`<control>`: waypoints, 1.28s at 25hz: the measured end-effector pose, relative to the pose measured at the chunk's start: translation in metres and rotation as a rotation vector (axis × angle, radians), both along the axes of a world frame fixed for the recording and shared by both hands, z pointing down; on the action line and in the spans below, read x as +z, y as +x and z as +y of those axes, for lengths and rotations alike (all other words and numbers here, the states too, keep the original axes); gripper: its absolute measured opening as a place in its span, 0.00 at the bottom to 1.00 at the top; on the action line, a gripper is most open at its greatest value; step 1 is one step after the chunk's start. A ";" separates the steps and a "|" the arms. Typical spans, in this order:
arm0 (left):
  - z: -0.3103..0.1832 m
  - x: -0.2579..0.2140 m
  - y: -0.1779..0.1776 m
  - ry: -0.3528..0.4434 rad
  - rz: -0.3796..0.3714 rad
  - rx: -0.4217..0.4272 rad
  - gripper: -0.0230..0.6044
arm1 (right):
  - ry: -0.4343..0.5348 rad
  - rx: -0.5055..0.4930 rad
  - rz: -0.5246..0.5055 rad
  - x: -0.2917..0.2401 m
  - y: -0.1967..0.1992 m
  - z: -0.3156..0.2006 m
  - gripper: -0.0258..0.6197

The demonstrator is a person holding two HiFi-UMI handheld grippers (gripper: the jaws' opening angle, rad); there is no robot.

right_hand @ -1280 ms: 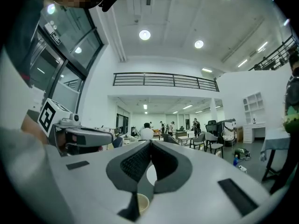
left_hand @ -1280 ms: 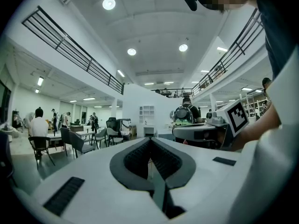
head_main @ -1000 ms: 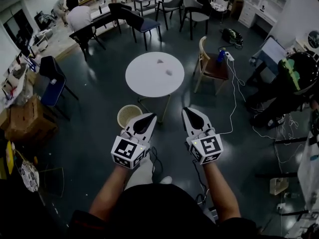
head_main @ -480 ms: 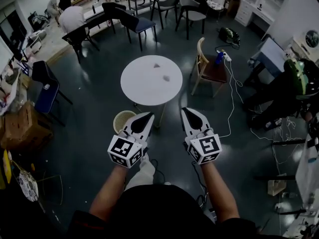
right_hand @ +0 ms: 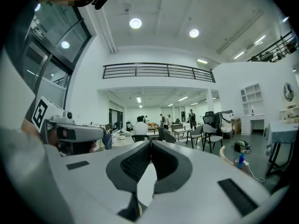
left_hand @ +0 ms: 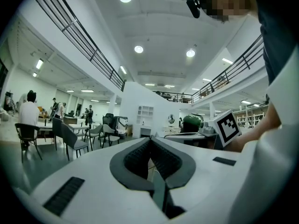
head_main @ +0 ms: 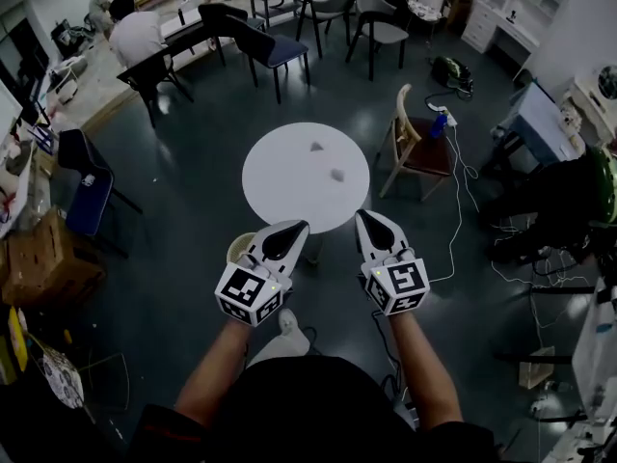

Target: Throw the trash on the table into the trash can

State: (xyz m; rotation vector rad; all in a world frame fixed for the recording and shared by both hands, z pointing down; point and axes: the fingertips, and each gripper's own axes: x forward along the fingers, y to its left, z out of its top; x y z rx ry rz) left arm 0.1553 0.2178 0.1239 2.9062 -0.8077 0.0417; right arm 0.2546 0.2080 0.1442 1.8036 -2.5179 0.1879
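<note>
A: Head view first: whereabouts of the trash (head_main: 337,174)?
B: On the round white tabletop (head_main: 280,177), two small pieces. Far scrap (head_main: 315,147) toward the far side, near scrap (head_main: 337,174) closer in and slightly right. Both well apart from either tool.
A: And the trash can (head_main: 237,246)?
B: On the floor (head_main: 183,220) by the near left edge of the tabletop, half hidden behind the left tool (head_main: 297,228).
A: State of that tool?
B: Jaws together, empty, tip aimed at the tabletop's near rim. Same with the right tool (head_main: 365,218): shut tight, nothing held, hovering just right of the left one.
A: Anything else around?
B: Wooden chair (head_main: 416,145) right of the tabletop, white cable (head_main: 455,210) trailing over the dark floor beside it, dark chairs (head_main: 275,51) at the far side.
A: Left gripper view?
B: Confirms the state: pads (left_hand: 164,161) meeting at the tip, nothing between them. Marker cube (left_hand: 227,126) of the right tool off to the right, grey chairs (left_hand: 70,141) far left, people (left_hand: 88,115) standing beyond them.
A: Right gripper view?
B: Likewise pads pressed against each other, nothing clamped, only a pale surface (right_hand: 147,181) showing through the gap. Left tool at the left edge, level with this one. Wooden chair and a blue bottle (right_hand: 240,161) low at the right, a seated person (right_hand: 140,126) in white far off in the middle.
</note>
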 end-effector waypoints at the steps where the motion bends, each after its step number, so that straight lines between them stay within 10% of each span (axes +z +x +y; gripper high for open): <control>1: -0.011 0.000 -0.003 -0.003 -0.002 0.003 0.06 | -0.007 0.006 0.000 0.002 -0.003 -0.011 0.07; 17: -0.136 0.039 -0.029 -0.109 -0.010 -0.001 0.06 | -0.099 0.067 0.053 0.042 -0.008 -0.126 0.07; 32: -0.208 0.110 -0.018 -0.227 -0.058 -0.175 0.06 | -0.295 -0.027 0.076 0.153 0.033 -0.219 0.07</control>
